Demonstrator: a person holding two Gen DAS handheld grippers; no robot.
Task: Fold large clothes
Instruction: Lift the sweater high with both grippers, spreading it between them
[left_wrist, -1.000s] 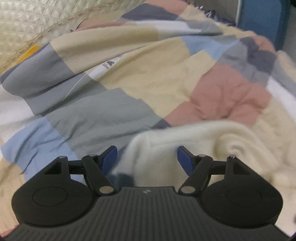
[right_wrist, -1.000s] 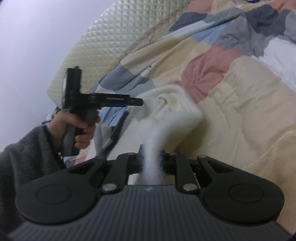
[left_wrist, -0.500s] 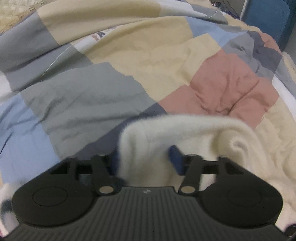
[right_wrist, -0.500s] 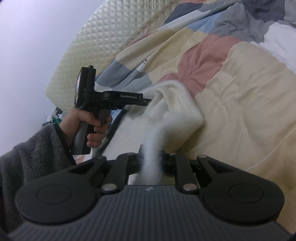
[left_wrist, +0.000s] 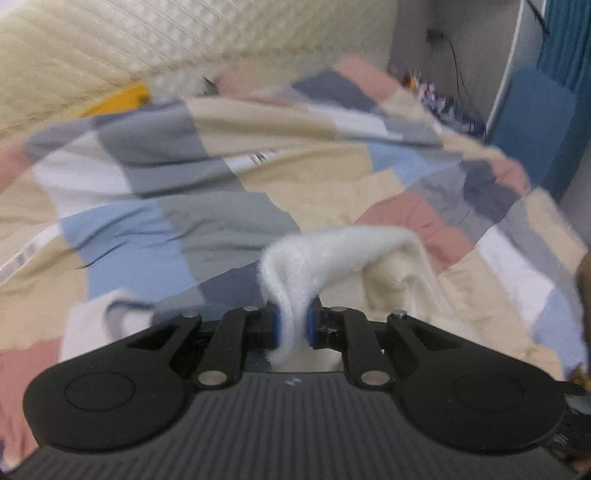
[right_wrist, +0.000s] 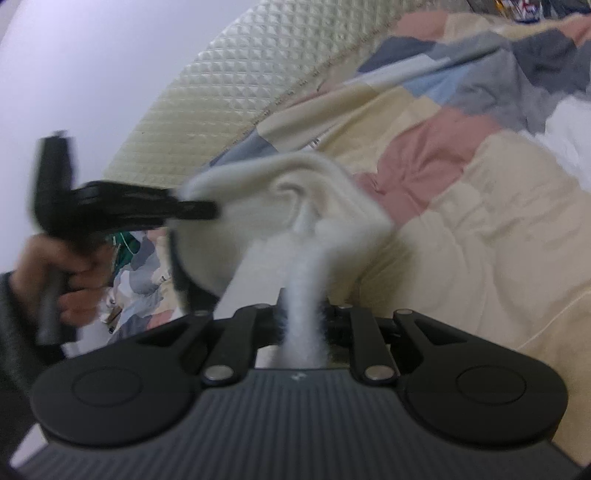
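A fluffy cream-white garment hangs between both grippers above the bed. My left gripper is shut on one edge of it, the cloth pinched between the blue pads. My right gripper is shut on another edge of the garment, which rises from its jaws and drapes toward the left gripper, seen from the side at left with the hand that holds it. Both views are motion-blurred.
A patchwork duvet in grey, blue, beige and pink covers the bed. A quilted cream headboard stands behind. A blue curtain or panel is at far right. Another white cloth piece lies at lower left.
My left gripper has closed on the garment's edge, which was between its open fingers, and lifted it. The right gripper stays shut on the garment and has risen with it.
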